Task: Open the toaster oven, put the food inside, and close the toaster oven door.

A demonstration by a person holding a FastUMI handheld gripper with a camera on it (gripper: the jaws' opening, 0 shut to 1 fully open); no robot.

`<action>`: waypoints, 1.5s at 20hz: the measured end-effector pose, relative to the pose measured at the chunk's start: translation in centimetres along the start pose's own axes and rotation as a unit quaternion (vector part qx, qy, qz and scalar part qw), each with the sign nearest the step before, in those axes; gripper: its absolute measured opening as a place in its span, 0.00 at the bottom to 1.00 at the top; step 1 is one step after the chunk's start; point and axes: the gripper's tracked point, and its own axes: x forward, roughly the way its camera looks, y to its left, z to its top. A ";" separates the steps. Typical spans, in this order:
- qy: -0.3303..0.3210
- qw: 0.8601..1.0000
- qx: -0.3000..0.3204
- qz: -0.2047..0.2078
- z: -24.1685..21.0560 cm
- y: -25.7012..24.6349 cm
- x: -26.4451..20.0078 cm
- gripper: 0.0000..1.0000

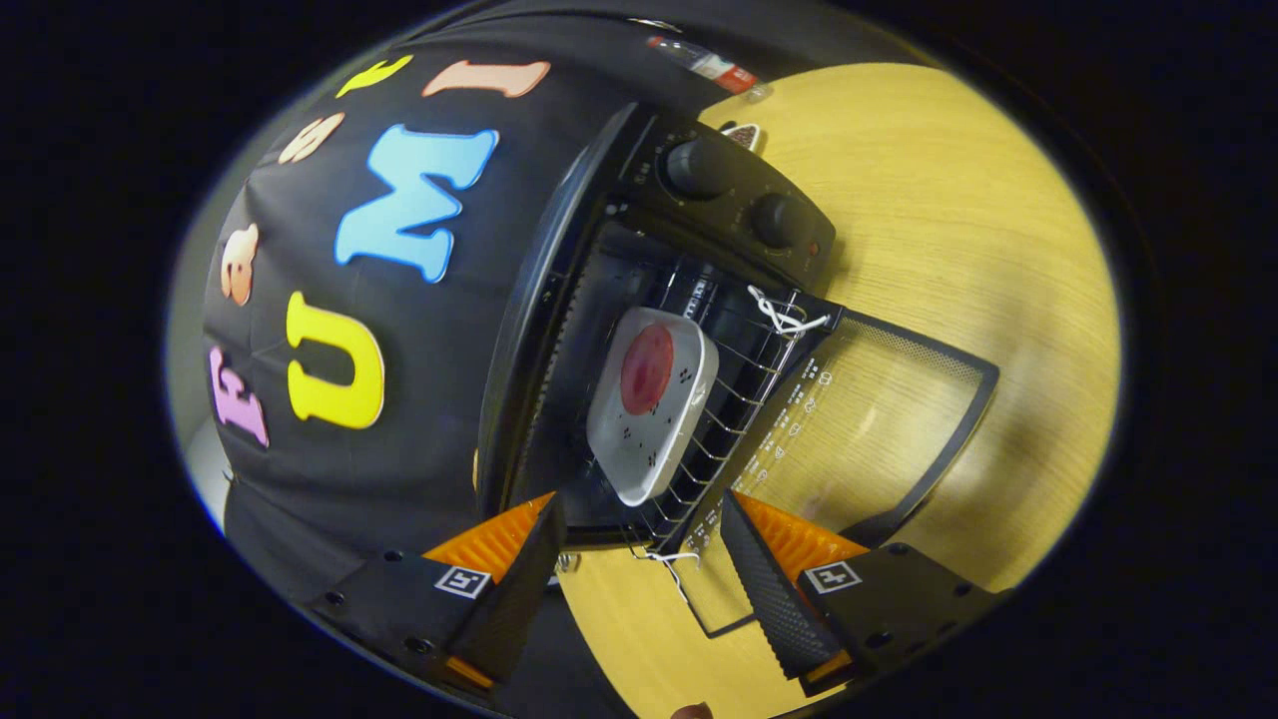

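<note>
The view is rolled onto its side. A black toaster oven (pixel 599 250) stands on a wooden table with its glass door (pixel 869 419) folded fully down onto the tabletop. Inside, a white square dish (pixel 654 439) with a round red slice of food (pixel 647 369) rests on the wire rack (pixel 734 399), which is slid partly out. My gripper (pixel 639 544) is open, its fingers (pixel 524 569) spread apart just short of the rack's front edge, with nothing between them. The dish lies just ahead of the fingers.
Two black knobs (pixel 696 167) sit on the oven's control panel. White string (pixel 784 318) ties the rack to the door at both front corners. A small bottle (pixel 704 62) lies beyond the oven. The light wooden table (pixel 949 220) spreads out around the door.
</note>
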 end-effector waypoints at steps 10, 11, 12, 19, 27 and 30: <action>0.073 0.966 -0.245 -0.040 -6.3 -4.3 -5.3 0.98; 0.074 0.960 -0.266 -0.047 -6.5 -4.8 -5.4 0.98; 0.076 0.953 -0.290 -0.056 -6.6 -5.4 -5.4 0.98; 0.095 0.896 -0.411 -0.136 -6.2 -9.7 -3.9 0.99; 0.110 0.846 -0.479 -0.208 -5.6 -13.6 -2.2 0.99; 0.094 0.846 -0.477 -0.217 -5.3 -13.2 -1.6 0.98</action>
